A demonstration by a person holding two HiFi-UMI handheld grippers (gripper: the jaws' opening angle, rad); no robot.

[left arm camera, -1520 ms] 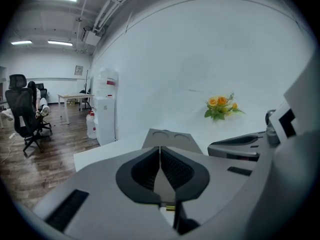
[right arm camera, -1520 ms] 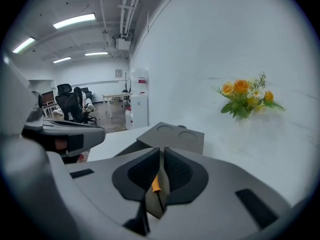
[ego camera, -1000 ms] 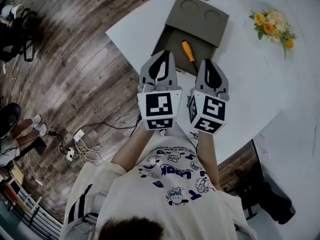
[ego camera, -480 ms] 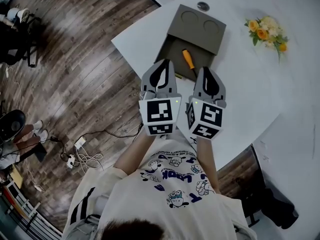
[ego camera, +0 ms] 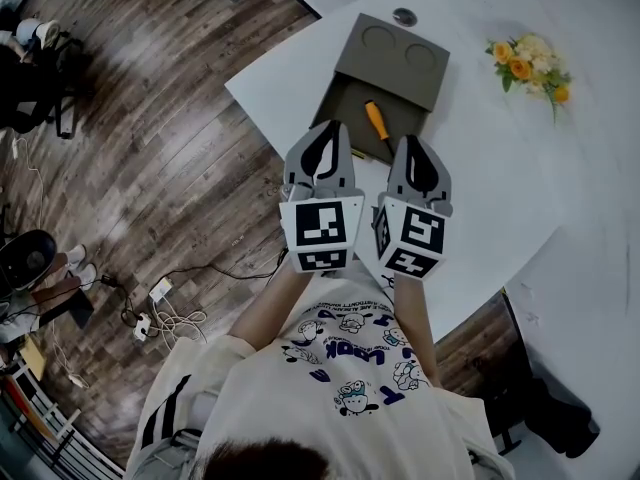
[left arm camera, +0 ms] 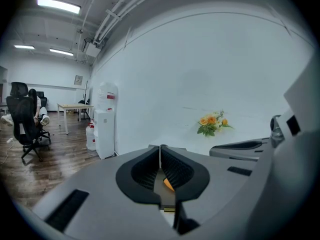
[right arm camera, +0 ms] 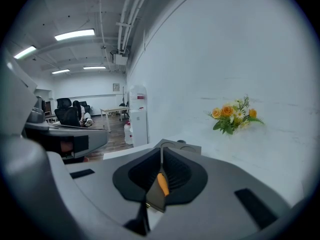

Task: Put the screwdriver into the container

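The screwdriver (ego camera: 377, 123) lies inside the container (ego camera: 392, 68) on the worktop (ego camera: 490, 178). The left gripper (ego camera: 322, 130) and right gripper (ego camera: 412, 142) hang nearby, jaws pressed together, empty. A careless bump against the container could roll it out.

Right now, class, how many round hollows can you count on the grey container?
2. Both sit side by side on the far raised part of the container: left hollow, right hollow. None looks hidden.

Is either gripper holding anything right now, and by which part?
Nothing is held. The left gripper and right gripper are both shut and empty; the screwdriver lies in the container.
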